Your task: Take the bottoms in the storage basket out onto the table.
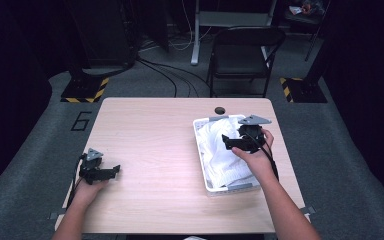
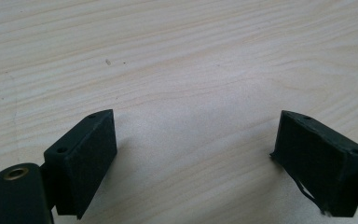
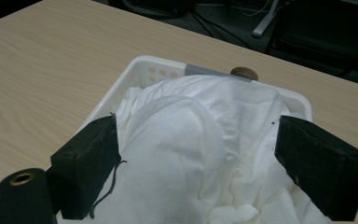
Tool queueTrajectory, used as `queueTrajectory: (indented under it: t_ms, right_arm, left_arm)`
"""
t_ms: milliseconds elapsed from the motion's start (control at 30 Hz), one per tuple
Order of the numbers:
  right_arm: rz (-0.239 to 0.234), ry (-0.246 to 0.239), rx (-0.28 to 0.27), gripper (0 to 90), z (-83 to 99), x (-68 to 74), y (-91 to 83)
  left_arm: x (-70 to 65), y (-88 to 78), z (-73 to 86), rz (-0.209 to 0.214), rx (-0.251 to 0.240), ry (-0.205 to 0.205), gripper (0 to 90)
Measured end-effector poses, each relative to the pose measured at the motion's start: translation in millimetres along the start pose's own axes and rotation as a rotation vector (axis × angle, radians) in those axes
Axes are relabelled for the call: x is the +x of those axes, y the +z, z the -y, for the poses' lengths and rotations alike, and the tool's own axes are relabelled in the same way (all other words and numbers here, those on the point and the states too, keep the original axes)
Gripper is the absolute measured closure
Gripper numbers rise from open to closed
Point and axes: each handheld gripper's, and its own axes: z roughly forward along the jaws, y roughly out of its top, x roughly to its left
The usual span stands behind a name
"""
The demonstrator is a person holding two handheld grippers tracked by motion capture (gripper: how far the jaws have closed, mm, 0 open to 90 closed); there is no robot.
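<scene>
A white plastic basket (image 1: 198,148) stands on the right half of the wooden table, heaped with crumpled white cloth (image 1: 219,150). My right gripper (image 1: 232,142) hovers over the basket's right side, jaws wide apart. In the right gripper view the white cloth (image 3: 191,140) bulges up between the open pads (image 3: 88,163), with the basket rim (image 3: 149,65) beyond. My left gripper (image 1: 111,171) rests low near the table's front left, open. The left gripper view has bare wood between its fingertips (image 2: 86,158).
The light wooden table (image 1: 150,135) has a small dark round hole (image 1: 220,110) at its far edge. A black folding chair (image 1: 245,55) stands behind the table, with cables and yellow-black floor markers (image 1: 85,92) on the grey carpet.
</scene>
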Motion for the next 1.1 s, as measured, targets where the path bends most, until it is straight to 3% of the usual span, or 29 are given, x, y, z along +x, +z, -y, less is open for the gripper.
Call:
queueTrajectory:
  t_ms: [200,500,633,800,933,1100]
  right_arm:
    - [-0.008,0.005,0.038,0.0,-1.1,1.6,17.4]
    - [0.025,0.018,0.093,0.0,-3.8,5.1,40.0]
    - [0.026,0.047,0.118,0.0,-1.9,7.9,49.5]
    - [0.036,0.018,0.152,0.0,4.3,12.2,62.0]
    - [0.044,0.042,0.188,0.0,9.5,13.7,69.9]
    - [0.031,0.027,0.222,0.0,12.8,14.4,78.8]
  left_arm:
    - [0.3,-0.3,-0.2,0.002,0.004,0.003,12.6]
    - [0.3,0.1,-0.1,0.0,-0.001,0.003,12.6]
    - [0.3,0.0,-0.2,0.001,0.001,0.003,12.6]
    - [0.5,-0.3,-0.3,0.003,0.005,0.004,12.6]
    - [0.5,-0.6,-0.5,0.004,0.009,0.005,12.6]
    - [0.5,-0.1,-0.3,0.003,0.004,0.005,12.6]
